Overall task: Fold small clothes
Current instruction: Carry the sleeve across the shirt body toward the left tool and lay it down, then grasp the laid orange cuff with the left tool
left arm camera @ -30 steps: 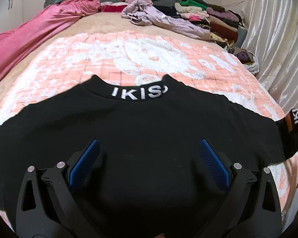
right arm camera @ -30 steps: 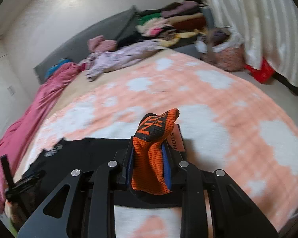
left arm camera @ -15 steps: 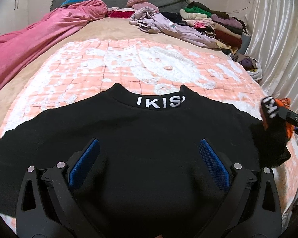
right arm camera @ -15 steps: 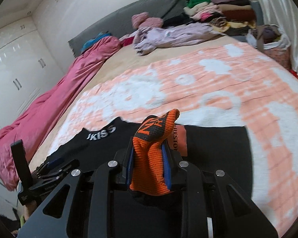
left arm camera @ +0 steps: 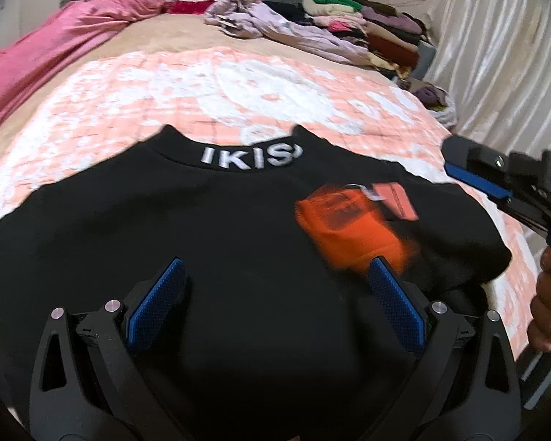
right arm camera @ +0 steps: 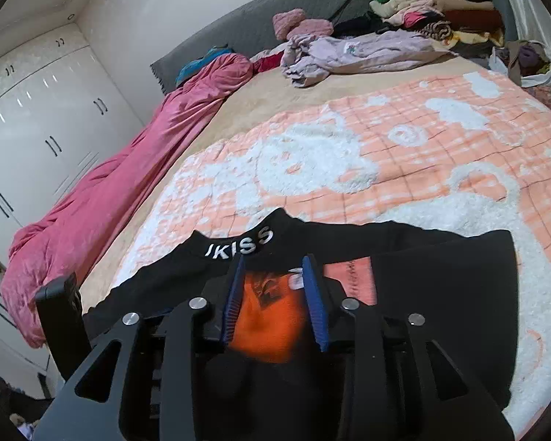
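The orange cuff point(right arm camera: 266, 321) was dropped on the black sweater point(left arm camera: 202, 242) as the right gripper point(right arm camera: 275, 294) was being released; the left gripper point(left arm camera: 272, 294) was held spread, empty.

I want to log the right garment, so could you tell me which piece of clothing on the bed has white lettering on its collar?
The black top, spread flat nearest the grippers; the other clothes are heaped by the headboard.
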The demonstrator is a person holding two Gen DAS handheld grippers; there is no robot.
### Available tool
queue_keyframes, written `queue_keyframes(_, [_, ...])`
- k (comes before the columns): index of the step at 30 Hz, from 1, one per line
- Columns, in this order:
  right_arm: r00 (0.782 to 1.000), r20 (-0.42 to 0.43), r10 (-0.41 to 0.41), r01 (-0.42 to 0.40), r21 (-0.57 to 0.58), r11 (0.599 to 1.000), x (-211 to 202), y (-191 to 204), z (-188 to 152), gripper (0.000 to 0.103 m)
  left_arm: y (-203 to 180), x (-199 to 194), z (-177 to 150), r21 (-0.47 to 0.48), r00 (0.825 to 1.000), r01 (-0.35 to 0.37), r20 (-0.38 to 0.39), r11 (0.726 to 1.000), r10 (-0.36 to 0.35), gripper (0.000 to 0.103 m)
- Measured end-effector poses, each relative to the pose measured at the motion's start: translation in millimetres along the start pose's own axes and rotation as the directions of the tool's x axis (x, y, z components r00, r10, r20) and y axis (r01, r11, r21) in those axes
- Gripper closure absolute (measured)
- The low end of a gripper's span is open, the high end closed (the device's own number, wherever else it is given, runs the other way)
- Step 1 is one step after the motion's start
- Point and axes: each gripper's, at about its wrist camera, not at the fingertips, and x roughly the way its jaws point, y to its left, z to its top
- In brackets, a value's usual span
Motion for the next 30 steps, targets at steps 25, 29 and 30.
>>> queue_keyframes(25, [0.960,0.092,-0.265,0.255,0.108,0.961,-67.8,-76.9,-43.2,0.060,-34.6,24.6,-7.1,-0.035,0.967,0.253,0.017,0.967,-0.252,0.093])
queue_keyframes(29, [0.962,0.089,-0.260,0.250,0.110,0.962,-66.3,-76.3,-43.4,0.060,-31.7,-0.7,-1.9,0.012,0.973,0.208,0.100,0.978,-0.208,0.093])
queue_keyframes(30, [0.962,0.088,-0.259,0.249,0.107,0.962,-66.7,-75.0,-44.4,0.060,-29.5,-7.8,-0.2,0.016,0.973,0.198,0.118,0.980,-0.199,0.093])
